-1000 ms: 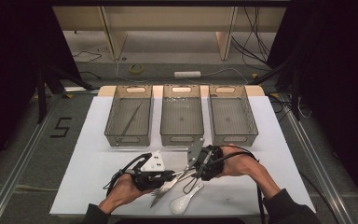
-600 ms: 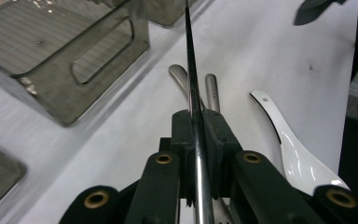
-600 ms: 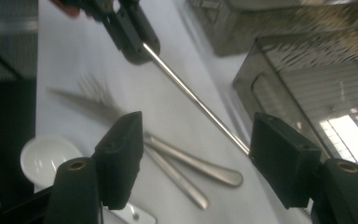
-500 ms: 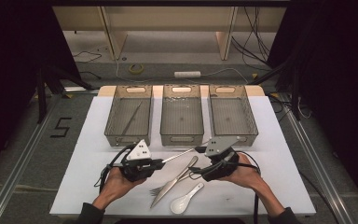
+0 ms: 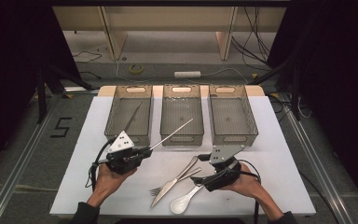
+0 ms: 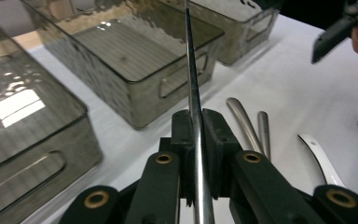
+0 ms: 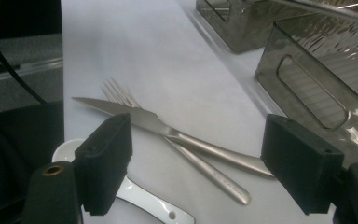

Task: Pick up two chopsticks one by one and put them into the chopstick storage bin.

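3 bins, 1 rod pinched, cutlery waiting on the counter.

High view: the left claw (image 5: 145, 150) pinches a thin metal rod (image 5: 173, 133) whose long axis runs far-right toward the middle bin (image 5: 182, 138); the right claw (image 5: 200, 171), jaws just opening with nothing between them, sits beside the knife (image 5: 170, 186), fork (image 5: 177, 179) and white spoon (image 5: 186, 200). Left gripper view: pads pressed on the rod (image 6: 192, 93). Right gripper view: the claw (image 7: 209, 172) is spread wide, straddling the knife (image 7: 168, 130) just ahead, so the right hand is nearer.

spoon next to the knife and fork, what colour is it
White, glossy spoon; clearest in the high view.
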The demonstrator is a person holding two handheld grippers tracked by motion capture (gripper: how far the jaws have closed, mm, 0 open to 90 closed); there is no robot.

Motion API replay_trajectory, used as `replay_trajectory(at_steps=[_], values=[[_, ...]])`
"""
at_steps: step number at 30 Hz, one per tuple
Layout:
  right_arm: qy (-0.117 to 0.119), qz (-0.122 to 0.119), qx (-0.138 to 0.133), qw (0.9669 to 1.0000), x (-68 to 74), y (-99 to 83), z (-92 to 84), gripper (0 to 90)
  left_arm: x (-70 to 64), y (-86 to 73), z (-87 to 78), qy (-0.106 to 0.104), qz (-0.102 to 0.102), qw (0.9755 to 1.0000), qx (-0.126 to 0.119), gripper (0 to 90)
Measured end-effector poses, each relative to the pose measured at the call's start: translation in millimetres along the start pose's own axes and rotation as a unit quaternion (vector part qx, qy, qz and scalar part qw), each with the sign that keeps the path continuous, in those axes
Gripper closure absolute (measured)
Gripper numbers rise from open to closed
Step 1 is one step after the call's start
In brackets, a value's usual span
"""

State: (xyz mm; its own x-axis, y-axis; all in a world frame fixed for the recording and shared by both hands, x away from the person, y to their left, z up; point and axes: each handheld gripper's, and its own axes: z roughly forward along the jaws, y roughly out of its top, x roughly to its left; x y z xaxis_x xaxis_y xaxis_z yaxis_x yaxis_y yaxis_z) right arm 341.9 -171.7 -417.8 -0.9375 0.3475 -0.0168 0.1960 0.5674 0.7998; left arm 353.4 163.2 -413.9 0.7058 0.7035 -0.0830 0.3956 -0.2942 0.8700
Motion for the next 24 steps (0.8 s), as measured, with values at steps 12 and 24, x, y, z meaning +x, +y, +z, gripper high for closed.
replay_trajectory(at_steps=[12,24], values=[[-0.020,0.049,-0.032,0.9981,3.0,-14.0,-6.1,26.3,26.7,4.4,-10.7,0.058,-0.052,0.9965,-0.031,83.3],[-0.020,0.053,-0.036,0.9977,12.6,-18.9,-10.0,26.2,70.2,6.4,-9.8,0.125,-0.096,0.9862,-0.049,83.3]])
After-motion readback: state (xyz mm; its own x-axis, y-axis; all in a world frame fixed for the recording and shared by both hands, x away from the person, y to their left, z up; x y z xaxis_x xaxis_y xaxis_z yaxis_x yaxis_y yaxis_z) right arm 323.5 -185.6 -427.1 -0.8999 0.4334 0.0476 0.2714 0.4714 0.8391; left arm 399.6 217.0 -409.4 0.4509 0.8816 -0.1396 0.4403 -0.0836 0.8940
